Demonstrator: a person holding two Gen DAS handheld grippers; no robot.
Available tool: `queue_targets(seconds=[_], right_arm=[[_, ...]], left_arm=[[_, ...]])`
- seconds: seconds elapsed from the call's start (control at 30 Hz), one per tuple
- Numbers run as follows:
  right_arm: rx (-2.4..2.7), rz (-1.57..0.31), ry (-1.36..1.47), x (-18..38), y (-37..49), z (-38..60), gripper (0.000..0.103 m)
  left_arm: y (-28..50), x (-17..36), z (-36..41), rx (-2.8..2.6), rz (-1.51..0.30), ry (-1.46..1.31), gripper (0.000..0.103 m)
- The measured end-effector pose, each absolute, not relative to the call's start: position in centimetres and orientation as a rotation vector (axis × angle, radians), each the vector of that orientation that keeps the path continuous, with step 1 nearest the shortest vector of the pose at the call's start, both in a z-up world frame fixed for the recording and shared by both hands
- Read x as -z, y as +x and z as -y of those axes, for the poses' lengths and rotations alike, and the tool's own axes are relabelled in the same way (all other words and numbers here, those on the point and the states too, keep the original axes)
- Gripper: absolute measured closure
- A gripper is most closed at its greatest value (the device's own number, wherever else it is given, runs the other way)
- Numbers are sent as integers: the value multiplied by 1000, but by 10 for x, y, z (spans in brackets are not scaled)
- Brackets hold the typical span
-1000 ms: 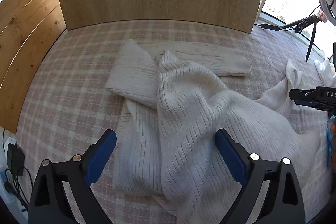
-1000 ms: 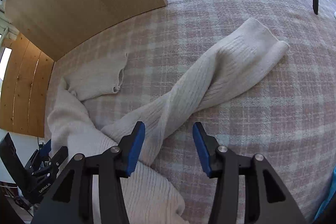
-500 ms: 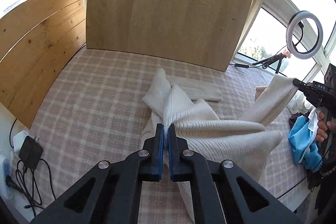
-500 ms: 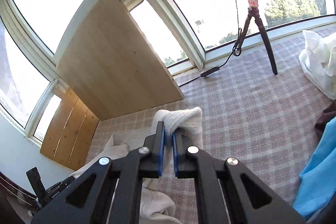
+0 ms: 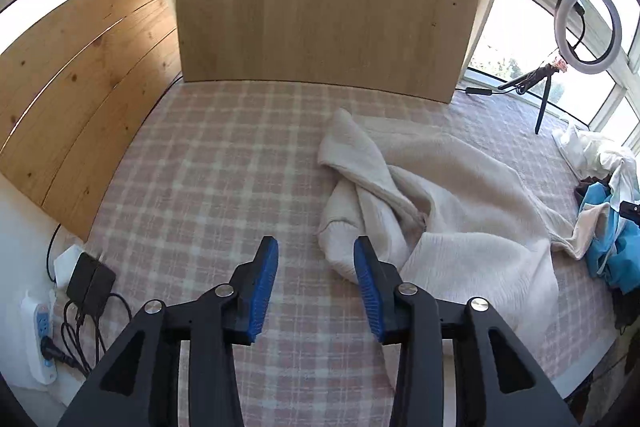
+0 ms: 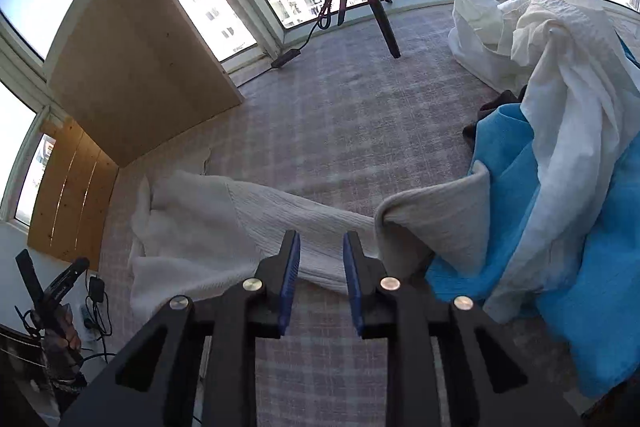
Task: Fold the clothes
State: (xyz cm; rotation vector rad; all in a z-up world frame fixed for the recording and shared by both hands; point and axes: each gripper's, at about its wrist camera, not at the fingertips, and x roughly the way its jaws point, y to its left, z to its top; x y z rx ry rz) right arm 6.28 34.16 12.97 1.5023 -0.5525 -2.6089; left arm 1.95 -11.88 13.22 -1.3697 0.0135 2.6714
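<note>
On plaid bed (image 5: 208, 195), sweater (image 5: 452, 211) rumpled, sleeve (image 6: 440, 223) draped on heap (image 6: 560, 155), unfolded; left tongs (image 5: 316, 267) and right tongs (image 6: 320, 263) open, empty; folding barely begun.

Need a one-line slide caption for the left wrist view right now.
Open left tongs hover over the plaid bedcover, the rumpled cream sweater lying released just ahead and to the right.

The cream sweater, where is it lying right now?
In the left wrist view the cream sweater lies crumpled on the checked bedcover, right of centre, its far end beside the blue garment.
</note>
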Motion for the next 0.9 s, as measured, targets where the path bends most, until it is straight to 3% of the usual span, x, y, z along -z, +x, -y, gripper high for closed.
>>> queue_targets(seconds=[0.07, 0.1, 0.33, 0.37, 0.4, 0.43, 0.5, 0.53, 0.57, 0.6, 0.77, 0.83, 0.9], right_arm=[[2596, 417, 1441, -127, 44, -314, 43], [2580, 374, 1434, -121, 34, -302, 39], [2419, 213, 1539, -51, -55, -233, 38], [2395, 183, 1555, -42, -64, -223, 38], [2362, 148, 1581, -34, -69, -213, 38], [2329, 113, 1606, -25, -75, -202, 38], [2286, 44, 1625, -12, -81, -186, 39], [2277, 23, 1605, -9, -79, -181, 52], [2273, 23, 1577, -11, -76, -181, 90], [2278, 44, 1552, -16, -72, -186, 94], [2408, 240, 1446, -60, -35, -244, 95], [2429, 341, 1481, -72, -10, -274, 95], [2338, 230, 1601, -67, 13, -279, 94]], left_arm=[[-15, -125, 94, -2657, -84, -1374, 50], [-33, -117, 85, -2637, -91, -1401, 49], [-99, -46, 70, -2596, -146, -1706, 51], [-102, -39, 75, -2573, -78, -1725, 55], [-103, -33, 80, -2542, 8, -1734, 73], [-103, -29, 85, -2502, 97, -1730, 84], [-97, -34, 97, -2496, 202, -1694, 91], [-92, -41, 105, -2511, 230, -1668, 91], [-86, -49, 112, -2530, 253, -1641, 92], [-78, -60, 123, -2548, 280, -1607, 92], [-4, -106, 189, -2678, 338, -1505, 92], [27, -101, 215, -2729, 283, -1599, 87], [51, -88, 235, -2772, 193, -1731, 87]])
